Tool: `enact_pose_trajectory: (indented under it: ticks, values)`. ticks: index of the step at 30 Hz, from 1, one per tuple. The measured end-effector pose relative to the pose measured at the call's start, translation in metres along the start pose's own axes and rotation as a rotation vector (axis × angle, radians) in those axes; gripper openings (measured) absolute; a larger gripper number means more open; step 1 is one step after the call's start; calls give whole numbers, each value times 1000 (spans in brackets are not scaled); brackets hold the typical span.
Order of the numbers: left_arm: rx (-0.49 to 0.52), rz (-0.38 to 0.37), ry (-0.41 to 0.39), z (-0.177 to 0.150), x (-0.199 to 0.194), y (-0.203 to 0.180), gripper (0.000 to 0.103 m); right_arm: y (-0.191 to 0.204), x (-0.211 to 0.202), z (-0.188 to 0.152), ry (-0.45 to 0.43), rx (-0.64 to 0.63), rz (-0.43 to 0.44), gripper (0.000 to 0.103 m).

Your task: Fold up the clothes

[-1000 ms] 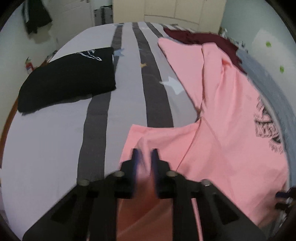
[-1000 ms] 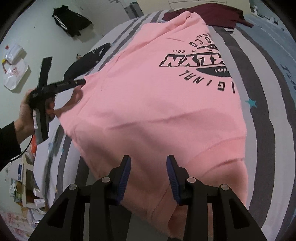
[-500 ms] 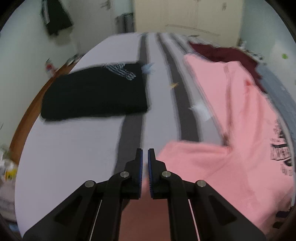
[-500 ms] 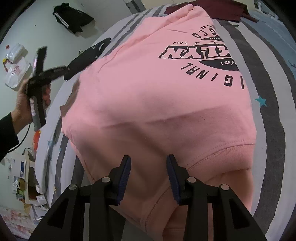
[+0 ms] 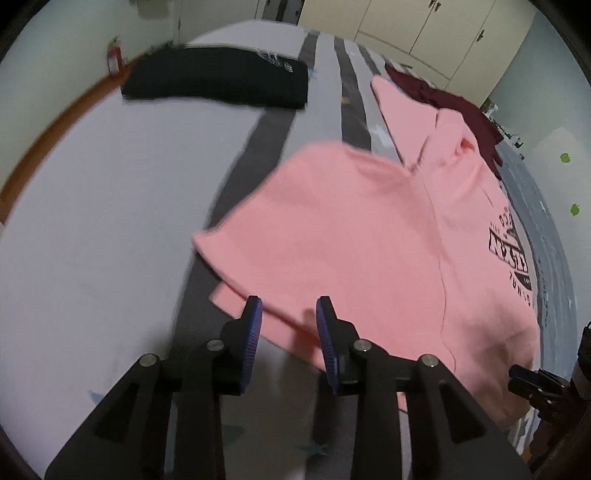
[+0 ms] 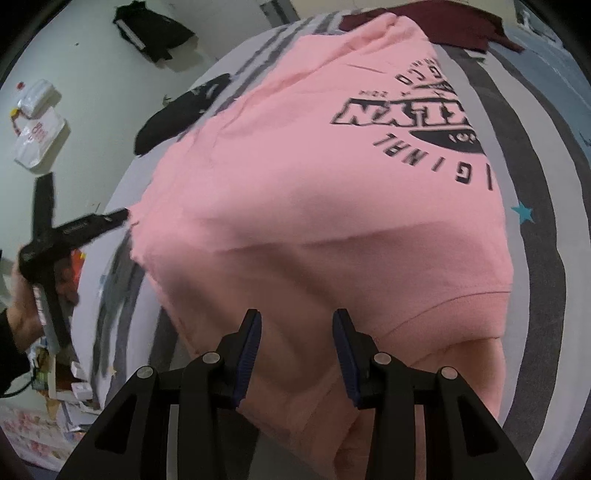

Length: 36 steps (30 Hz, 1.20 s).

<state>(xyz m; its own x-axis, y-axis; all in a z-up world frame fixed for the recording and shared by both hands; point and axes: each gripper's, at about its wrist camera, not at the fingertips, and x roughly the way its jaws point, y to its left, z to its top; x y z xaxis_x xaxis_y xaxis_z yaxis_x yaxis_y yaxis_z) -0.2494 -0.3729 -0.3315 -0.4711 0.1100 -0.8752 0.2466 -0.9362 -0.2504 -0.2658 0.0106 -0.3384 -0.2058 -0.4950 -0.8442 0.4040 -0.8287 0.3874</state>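
Bed (image 5: 92,229): it has a pale cover with dark gray stripes and small stars; all the clothes lie on it.
Black garment (image 5: 218,79): folded, at the far left part of the bed, well apart from the pink one.
Left tool (image 5: 288,321): the jaws are opening; the pads do not press on anything. The near edge of the pink cloth lies just in front of the tips and partly between them. In the right wrist view this tool (image 6: 122,216) is at the left, with its tip beside the left edge of the pink cloth.
Hand (image 6: 26,306): it holds the handle of the left tool; a dark sleeve is at the wrist.
Pink sweatshirt (image 6: 314,192): spread on the middle of the bed, front side up, with a black print on the chest. One sleeve is folded in over the body in the left wrist view.
Right tool (image 6: 297,332): the jaws stand partly apart, above the lower hem of the sweatshirt; I cannot tell if the pads touch the cloth.
Dark red garment (image 5: 447,101): at the far end of the bed, just behind the pink sweatshirt.
Cupboard (image 5: 406,26): cream doors behind the bed.
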Motion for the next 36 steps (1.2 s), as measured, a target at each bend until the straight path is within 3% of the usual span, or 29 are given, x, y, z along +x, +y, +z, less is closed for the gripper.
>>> enact_pose_trajectory:
  ticks: [8, 11, 13, 14, 16, 17, 18, 19, 28, 32, 36]
  values:
    - [-100, -58, 31, -6, 10, 2, 29, 24, 8, -23, 51, -115, -28, 38]
    - [-90, -66, 28, -7, 8, 2, 28, 27, 11, -31, 45, -130, -44, 39]
    - [-56, -52, 20, -9, 6, -2, 17, 29, 12, -36, 43, -142, -56, 40]
    - [-46, -50, 10, -10, 4, -4, 4, 31, 14, -37, 44, -150, -64, 40]
    - [-33, -46, -14, -11, -2, -7, 1, 33, 15, -39, 47, -164, -75, 39]
    - [-38, -44, -31, -11, -7, -7, 1, 33, 15, -40, 51, -169, -79, 32]
    - [-51, -48, -46, -9, -12, -7, 1, 31, 14, -40, 54, -161, -72, 12]
    - [-68, -54, -61, -7, -17, -6, 1, 27, 12, -40, 57, -151, -63, 2]
    - [-150, -45, -144, -6, -63, 17, 0, 10, -21, -40, 44, -81, 32, 1]
    - [-130, -36, -90, -15, -51, 23, 0, 7, -19, -40, 77, -59, 63, 2]
    - [-137, -65, -28, -30, -39, 22, 0, 15, -4, -45, 105, -54, 39, 4]
